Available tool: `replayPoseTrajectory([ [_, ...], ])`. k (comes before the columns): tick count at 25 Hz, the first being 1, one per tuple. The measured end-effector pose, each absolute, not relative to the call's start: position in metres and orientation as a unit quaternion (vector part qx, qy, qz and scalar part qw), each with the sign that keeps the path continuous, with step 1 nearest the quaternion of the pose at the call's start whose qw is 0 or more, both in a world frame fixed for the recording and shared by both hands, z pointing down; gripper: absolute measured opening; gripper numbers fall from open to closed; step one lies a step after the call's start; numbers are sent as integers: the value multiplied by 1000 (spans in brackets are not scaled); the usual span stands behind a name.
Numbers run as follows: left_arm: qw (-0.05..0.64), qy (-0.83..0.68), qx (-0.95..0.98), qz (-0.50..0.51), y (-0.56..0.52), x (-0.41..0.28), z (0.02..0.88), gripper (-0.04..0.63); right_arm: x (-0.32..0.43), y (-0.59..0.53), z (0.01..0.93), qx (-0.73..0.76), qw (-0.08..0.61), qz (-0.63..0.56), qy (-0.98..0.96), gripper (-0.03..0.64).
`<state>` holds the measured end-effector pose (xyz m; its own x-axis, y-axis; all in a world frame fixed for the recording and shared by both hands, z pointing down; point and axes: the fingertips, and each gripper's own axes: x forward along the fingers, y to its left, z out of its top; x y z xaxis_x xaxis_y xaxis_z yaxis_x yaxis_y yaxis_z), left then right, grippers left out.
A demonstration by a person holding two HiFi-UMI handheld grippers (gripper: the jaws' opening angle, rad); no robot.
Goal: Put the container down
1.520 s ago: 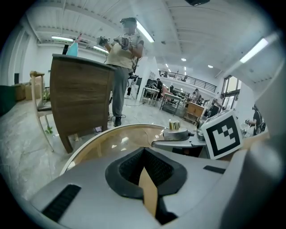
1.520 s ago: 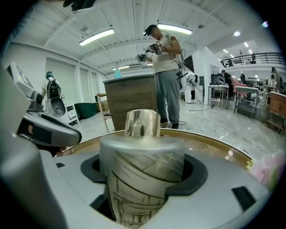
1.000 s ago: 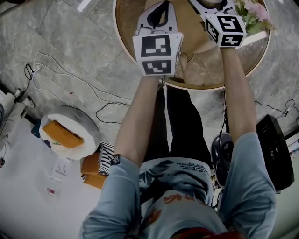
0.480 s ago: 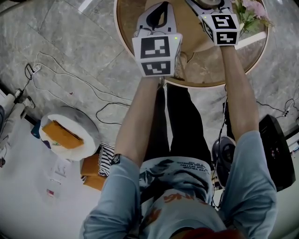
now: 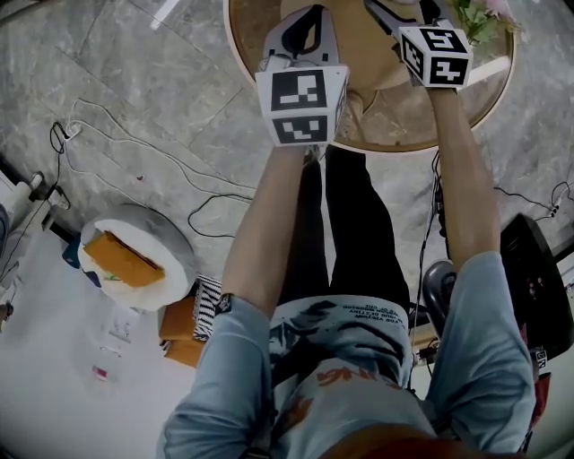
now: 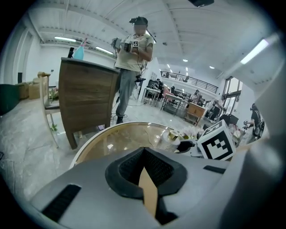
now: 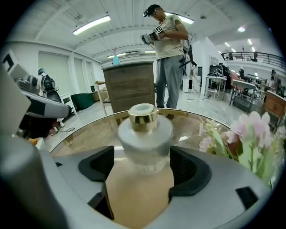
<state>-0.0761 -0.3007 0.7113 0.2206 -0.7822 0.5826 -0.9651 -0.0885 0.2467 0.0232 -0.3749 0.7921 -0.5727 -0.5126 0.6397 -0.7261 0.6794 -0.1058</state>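
A frosted bottle with a gold cap [image 7: 144, 134] stands upright on the round glass-topped table [image 7: 85, 134], between the jaws of my right gripper [image 7: 143, 165]. Those jaws are opening and stand wide, and the pads [image 7: 96, 167] no longer press its sides. The left gripper view shows the same bottle [image 6: 170, 139] beside the right gripper's marker cube [image 6: 216, 142]. My left gripper [image 6: 144, 154] hangs over the near part of the table, shut and empty. In the head view both grippers [image 5: 305, 18] [image 5: 404, 7] reach over the table [image 5: 386, 125], hiding the bottle.
Pink flowers [image 7: 250, 134] lie on the table just right of the bottle. Beyond the table a person [image 7: 170, 44] stands by a wooden cabinet [image 7: 134, 85]. On the floor are cables [image 5: 134, 152], a white round stand with an orange item [image 5: 134, 260] and a black box [image 5: 538, 278].
Both marker cubes have stayed almost in place over the table. The head view has shifted slightly, so the floor items sit a little differently.
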Motion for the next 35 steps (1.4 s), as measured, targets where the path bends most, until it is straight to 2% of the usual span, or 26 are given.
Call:
replayPoseTrajectory([
  [2, 298, -603, 724, 153, -291, -76, 703, 25, 34, -358, 779, 371, 273, 202, -864, 402],
  [4, 296, -600, 727, 155, -280, -77, 694, 25, 43, -337, 764, 388, 245, 225, -860, 372],
  [5, 293, -597, 730, 156, -275, -77, 689, 25, 47, -327, 755, 395, 232, 234, -857, 331],
  [6, 291, -594, 733, 158, -268, -76, 683, 25, 50, -317, 746, 403, 221, 239, -855, 259],
  [12, 278, -572, 754, 161, -218, -72, 632, 25, 50, -257, 679, 427, 189, 248, -849, 13],
  [20, 247, -558, 783, 124, -160, -86, 506, 25, 26, -193, 544, 427, 187, 234, -853, 11],
  [28, 309, -535, 782, 80, -126, -73, 423, 25, 39, -157, 431, 515, 115, 254, -810, 12],
  [35, 299, -470, 829, 40, -122, -37, 342, 25, 45, -149, 347, 522, 110, 186, -825, 12],
])
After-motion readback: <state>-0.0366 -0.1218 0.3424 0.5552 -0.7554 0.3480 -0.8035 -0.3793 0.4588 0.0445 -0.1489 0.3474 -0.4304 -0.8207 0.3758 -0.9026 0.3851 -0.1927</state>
